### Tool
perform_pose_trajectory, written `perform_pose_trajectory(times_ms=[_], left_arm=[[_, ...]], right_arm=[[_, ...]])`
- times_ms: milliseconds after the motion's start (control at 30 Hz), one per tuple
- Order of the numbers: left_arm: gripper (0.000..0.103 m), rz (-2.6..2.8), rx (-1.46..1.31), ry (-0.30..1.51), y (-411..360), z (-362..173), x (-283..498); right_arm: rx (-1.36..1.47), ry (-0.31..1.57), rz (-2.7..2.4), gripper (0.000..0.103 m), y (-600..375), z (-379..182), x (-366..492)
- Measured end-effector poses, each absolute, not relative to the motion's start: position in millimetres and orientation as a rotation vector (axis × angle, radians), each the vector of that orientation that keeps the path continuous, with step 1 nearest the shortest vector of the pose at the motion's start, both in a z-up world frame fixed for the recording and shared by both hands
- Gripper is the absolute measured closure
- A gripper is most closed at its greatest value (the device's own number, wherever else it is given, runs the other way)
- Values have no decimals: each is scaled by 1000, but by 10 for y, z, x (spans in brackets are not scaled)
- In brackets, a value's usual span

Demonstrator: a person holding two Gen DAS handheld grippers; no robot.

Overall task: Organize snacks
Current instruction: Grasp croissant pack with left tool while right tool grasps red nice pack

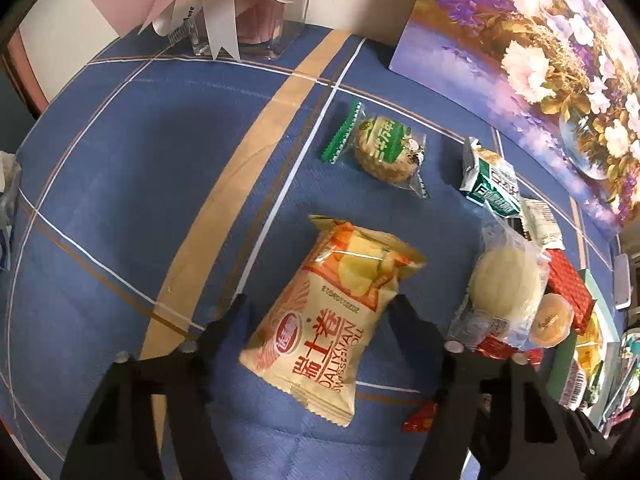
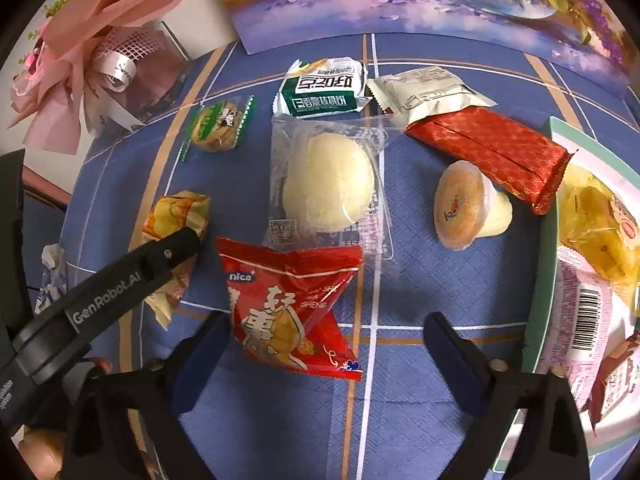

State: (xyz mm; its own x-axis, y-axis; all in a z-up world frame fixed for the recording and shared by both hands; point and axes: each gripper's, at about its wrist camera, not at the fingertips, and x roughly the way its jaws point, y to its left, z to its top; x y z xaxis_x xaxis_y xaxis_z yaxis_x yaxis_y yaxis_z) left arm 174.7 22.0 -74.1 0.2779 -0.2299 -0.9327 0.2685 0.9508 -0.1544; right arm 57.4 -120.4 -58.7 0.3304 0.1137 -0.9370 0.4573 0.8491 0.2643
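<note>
Left tool [image 1: 320,300] straddles the yellow Swiss-roll packet [image 1: 332,320] lying flat on the blue tabletop [image 1: 120,200]; its right fingertip touches the wrapper, the left stands apart, so no grip yet. Right tool [image 2: 326,326], jaws wide, brackets the red snack pouch [image 2: 288,308] untouched. Both packs look light, air-puffed, crushable and slippery: pinch gently across the middle. The tray [image 2: 544,280] lies just beside.

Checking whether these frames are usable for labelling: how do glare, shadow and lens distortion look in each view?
Left wrist view: strong fisheye bending of the tablecloth lines, dark vignette corners, small glare streak on the Swiss roll packet. Right wrist view: same bending, glare on the clear bun wrapper, gripper shadows soft, print on the red snack bag readable.
</note>
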Motion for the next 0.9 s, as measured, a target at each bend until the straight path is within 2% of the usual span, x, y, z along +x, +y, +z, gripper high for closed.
perform_pose_trajectory(times_ms=[67, 133, 233, 400, 900], left_arm=[[46, -334, 48, 1246, 217, -722, 1740], [57, -343, 45, 1249, 211, -707, 1729], [63, -336, 52, 1251, 206, -671, 1698], [65, -316, 51, 1255, 223, -625, 1642], [65, -304, -10, 1136, 272, -58, 1414]], right_arm=[[560, 1231, -232, 18, -1237, -587, 545], [574, 1226, -217, 31, -1256, -574, 519], [580, 1218, -193, 43, -1242, -554, 509], [589, 1210, -158, 61, -1175, -520, 526], [594, 1145, -153, 64, -1289, -159, 380]])
